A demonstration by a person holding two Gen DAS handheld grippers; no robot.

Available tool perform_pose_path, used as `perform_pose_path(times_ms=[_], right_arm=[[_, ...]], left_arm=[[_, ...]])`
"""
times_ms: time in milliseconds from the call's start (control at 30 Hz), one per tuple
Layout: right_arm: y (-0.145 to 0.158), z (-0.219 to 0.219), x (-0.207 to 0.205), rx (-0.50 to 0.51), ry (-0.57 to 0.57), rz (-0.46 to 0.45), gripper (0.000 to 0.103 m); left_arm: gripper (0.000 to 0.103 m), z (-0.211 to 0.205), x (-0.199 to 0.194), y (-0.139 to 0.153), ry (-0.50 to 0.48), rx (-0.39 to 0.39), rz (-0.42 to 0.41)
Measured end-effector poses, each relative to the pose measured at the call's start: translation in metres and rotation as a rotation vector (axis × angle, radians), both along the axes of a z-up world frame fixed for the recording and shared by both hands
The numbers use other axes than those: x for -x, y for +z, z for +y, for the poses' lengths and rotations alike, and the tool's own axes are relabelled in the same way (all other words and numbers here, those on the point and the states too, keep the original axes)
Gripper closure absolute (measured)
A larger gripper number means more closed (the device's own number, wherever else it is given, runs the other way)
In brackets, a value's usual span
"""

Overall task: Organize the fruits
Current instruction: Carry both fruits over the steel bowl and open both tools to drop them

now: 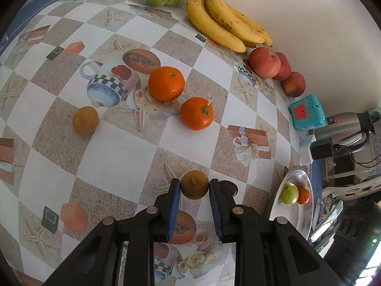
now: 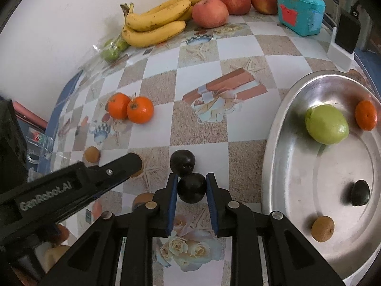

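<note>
The left gripper (image 1: pixel 194 186) has its jaws closed on a small brown fruit (image 1: pixel 195 184), and the right gripper (image 2: pixel 192 187) has its jaws clamped on a dark plum (image 2: pixel 192 188); both fruits sit squarely between the blue pads, low over the table (image 2: pixel 202 131). A second dark plum (image 2: pixel 182 162) lies just ahead of the right jaws, nearly touching the held one. The metal tray (image 2: pixel 281 157) is to the right of the right jaws and already carries a green fruit (image 2: pixel 326 124), a small orange (image 2: pixel 366 115), a dark fruit (image 2: pixel 361 192) and a brown fruit (image 2: pixel 323 228). The step in hand looks like carrying both held fruits to that tray. To do it well, the right hand should lift straight up first, so the plum ahead is not nudged, clear the raised rim, and lower the plum into a bare patch before letting go, so it does not roll. The left hand should follow after, not alongside, to keep the two grippers from crossing. Two oranges (image 1: pixel 166 83) and another brown fruit (image 1: pixel 85 120) wait further ahead of the left jaws.
</note>
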State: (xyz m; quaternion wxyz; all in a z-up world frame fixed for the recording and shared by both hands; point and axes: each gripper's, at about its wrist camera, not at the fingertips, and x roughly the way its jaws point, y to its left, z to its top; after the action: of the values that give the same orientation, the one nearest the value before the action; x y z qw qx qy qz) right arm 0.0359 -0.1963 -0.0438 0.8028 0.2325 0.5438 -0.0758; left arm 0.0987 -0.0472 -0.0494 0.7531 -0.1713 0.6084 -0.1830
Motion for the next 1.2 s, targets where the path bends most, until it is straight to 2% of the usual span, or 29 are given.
perform_pose_path(times_ms=[300, 433, 567, 767, 967, 1200], right_arm=[[0.028, -0.031, 0.015, -0.002, -0.121, -0.043, 0.078], [0.046, -0.05, 0.027, 0.011, -0.196, -0.078, 0.078], [0.054, -0.07, 0.041, 0.044, -0.276, -0.068, 0.078], [0.046, -0.103, 0.064, 0.028, -0.409, -0.018, 0.078], [0.034, -0.123, 0.08, 0.035, -0.488, 0.019, 0.078], [0.023, -0.127, 0.088, 0.032, -0.505, 0.051, 0.078]], left_arm=[[0.076, -0.016, 0.007, 0.012, -0.057, -0.005, -0.038], [0.076, -0.035, 0.018, 0.02, -0.125, -0.008, -0.073], [0.076, -0.058, 0.032, 0.027, -0.207, -0.002, -0.102], [0.076, -0.096, 0.06, 0.033, -0.353, -0.011, -0.144], [0.076, -0.122, 0.08, 0.032, -0.47, 0.002, -0.163], [0.075, -0.129, 0.086, 0.026, -0.505, -0.007, -0.154]])
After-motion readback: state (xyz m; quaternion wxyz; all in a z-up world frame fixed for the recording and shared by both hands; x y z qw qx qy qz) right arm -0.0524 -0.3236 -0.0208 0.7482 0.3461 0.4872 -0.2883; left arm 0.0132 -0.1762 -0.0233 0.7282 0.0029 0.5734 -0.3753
